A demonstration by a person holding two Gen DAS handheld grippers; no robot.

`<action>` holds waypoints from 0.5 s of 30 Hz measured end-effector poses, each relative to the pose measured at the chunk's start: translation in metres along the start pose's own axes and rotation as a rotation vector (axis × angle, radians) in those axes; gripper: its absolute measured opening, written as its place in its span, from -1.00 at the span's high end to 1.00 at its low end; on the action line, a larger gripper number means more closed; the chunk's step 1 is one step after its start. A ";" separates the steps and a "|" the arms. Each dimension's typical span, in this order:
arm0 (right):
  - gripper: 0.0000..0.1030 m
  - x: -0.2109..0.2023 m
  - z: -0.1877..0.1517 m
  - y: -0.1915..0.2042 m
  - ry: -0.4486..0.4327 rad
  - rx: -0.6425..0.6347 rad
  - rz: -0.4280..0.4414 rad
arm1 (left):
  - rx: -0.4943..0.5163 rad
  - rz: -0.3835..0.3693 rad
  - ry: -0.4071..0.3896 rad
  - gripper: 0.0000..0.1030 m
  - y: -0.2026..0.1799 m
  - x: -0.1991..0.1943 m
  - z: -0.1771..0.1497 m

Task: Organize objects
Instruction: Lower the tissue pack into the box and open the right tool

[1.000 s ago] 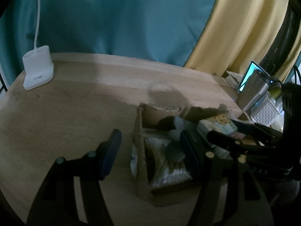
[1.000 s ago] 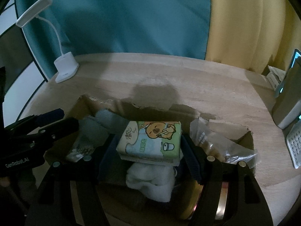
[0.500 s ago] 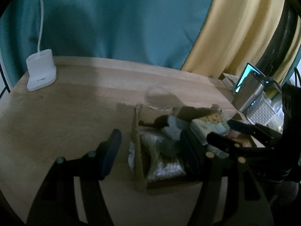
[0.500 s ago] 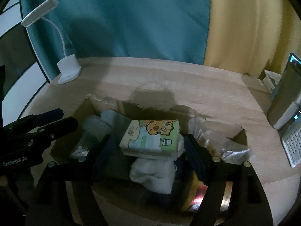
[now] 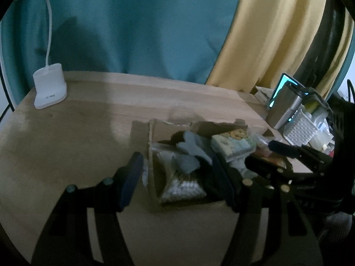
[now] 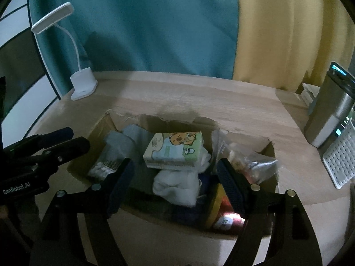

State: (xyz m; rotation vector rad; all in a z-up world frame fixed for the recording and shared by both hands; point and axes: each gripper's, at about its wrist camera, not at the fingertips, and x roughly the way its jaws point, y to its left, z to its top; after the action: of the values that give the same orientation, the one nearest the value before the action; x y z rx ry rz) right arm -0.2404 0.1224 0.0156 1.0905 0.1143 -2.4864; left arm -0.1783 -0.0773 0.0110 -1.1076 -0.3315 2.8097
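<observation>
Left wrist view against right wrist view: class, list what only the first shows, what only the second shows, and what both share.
Only the left wrist view: the box's outer left wall edge-on, and a yellow-green item above the white basket.

Only the right wrist view: the white cloth bundle, the yellow-rimmed container at the box's near corner, and the lamp's head.

Both: the cardboard box, cartoon tissue pack, lamp base, and wooden table.

Both views are taken from above, tilted down over the surface [image 5: 77, 133] toward the curtain. The cardboard box [image 6: 269, 153] is seen close from the right wrist, obliquely from its left end by the left wrist. Box and desk lamp [image 6: 83, 84] are shared.
</observation>
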 end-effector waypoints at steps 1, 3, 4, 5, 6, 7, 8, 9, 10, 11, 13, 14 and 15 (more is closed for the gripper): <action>-0.56 -0.002 -0.001 0.000 -0.002 0.001 -0.001 | 0.001 -0.001 -0.001 -0.29 -0.001 -0.001 0.000; -0.56 -0.005 -0.003 -0.001 -0.007 0.003 -0.003 | 0.005 -0.002 -0.004 -0.29 -0.003 -0.004 -0.002; -0.55 -0.007 -0.004 -0.001 -0.009 0.003 -0.004 | 0.007 -0.003 -0.005 -0.29 -0.004 -0.005 -0.002; -0.55 -0.009 -0.005 -0.001 -0.011 0.004 -0.007 | 0.009 -0.003 -0.005 -0.29 -0.005 -0.006 -0.003; -0.56 -0.011 -0.006 -0.002 -0.014 0.006 -0.008 | 0.010 -0.004 -0.005 -0.29 -0.007 -0.007 -0.004; -0.56 -0.013 -0.007 -0.003 -0.015 0.008 -0.010 | 0.012 -0.005 -0.005 -0.29 -0.008 -0.008 -0.005; -0.56 -0.015 -0.008 -0.003 -0.017 0.009 -0.012 | 0.014 -0.005 -0.006 -0.29 -0.009 -0.009 -0.005; -0.56 -0.017 -0.010 -0.004 -0.019 0.011 -0.014 | 0.016 -0.006 -0.007 -0.29 -0.011 -0.011 -0.006; -0.56 -0.019 -0.011 -0.004 -0.020 0.013 -0.016 | 0.018 -0.008 -0.007 -0.29 -0.012 -0.012 -0.007; -0.56 -0.020 -0.012 -0.005 -0.020 0.015 -0.017 | 0.019 -0.008 -0.007 -0.29 -0.013 -0.013 -0.008; -0.56 -0.024 -0.016 -0.006 -0.024 0.018 -0.020 | 0.023 -0.010 -0.007 -0.29 -0.016 -0.015 -0.009; -0.56 -0.026 -0.017 -0.007 -0.026 0.018 -0.021 | 0.024 -0.011 -0.008 -0.29 -0.016 -0.016 -0.010; -0.56 -0.029 -0.019 -0.008 -0.028 0.019 -0.023 | 0.026 -0.012 -0.009 -0.29 -0.018 -0.017 -0.011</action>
State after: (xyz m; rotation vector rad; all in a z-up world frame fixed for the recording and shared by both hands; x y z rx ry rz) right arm -0.2134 0.1437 0.0224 1.0676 0.0953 -2.5272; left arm -0.1585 -0.0611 0.0187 -1.0847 -0.3008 2.8007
